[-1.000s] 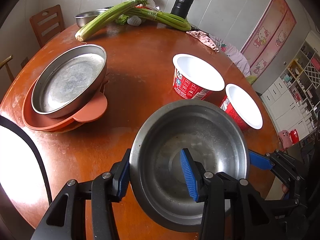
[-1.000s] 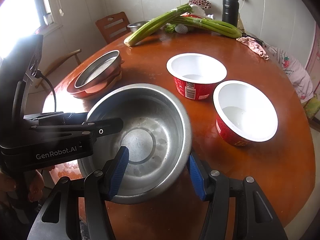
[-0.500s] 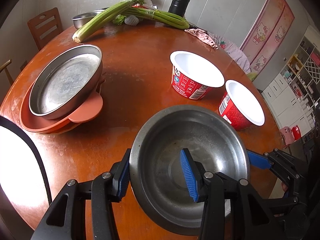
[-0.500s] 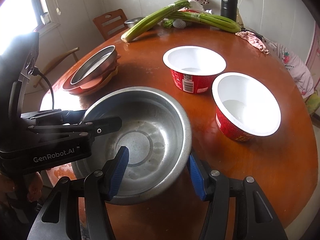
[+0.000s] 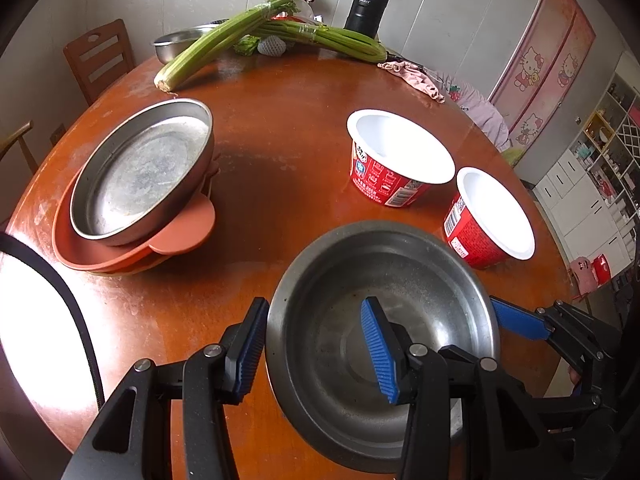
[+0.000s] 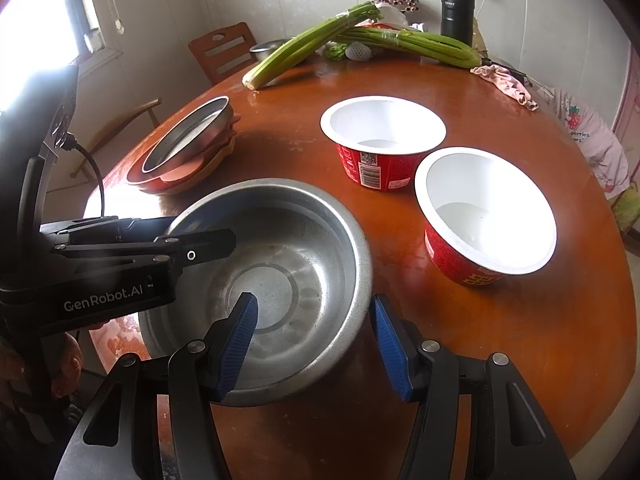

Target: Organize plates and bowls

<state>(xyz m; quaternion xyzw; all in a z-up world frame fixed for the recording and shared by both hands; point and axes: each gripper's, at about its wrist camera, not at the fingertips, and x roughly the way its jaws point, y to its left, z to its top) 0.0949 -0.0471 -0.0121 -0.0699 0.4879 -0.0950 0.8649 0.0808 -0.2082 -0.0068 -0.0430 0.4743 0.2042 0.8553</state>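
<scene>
A deep steel bowl (image 5: 380, 280) (image 6: 288, 248) hangs between both grippers at the near edge of the round wooden table (image 5: 280, 128). My left gripper (image 5: 314, 348) straddles its left wall, one blue pad outside the rim and one inside. My right gripper (image 6: 312, 340) straddles the right wall the same way, its outer pad against the rim. A shallow steel pan (image 5: 144, 176) rests on stacked orange plates (image 5: 180, 240) at the left. Two red paper bowls with white insides (image 5: 400, 152) (image 5: 496, 216) stand at the right.
Celery bunches (image 5: 240, 36), a small steel bowl (image 5: 176, 44), a black flask (image 5: 366, 4) and a pink cloth (image 5: 416, 80) lie along the far edge. A wooden chair (image 5: 100, 60) stands behind the table at the left. Bare wood lies between the stack and the paper bowls.
The table and its dishes have shifted slightly in both views. The steel bowl has stayed between both pairs of fingers.
</scene>
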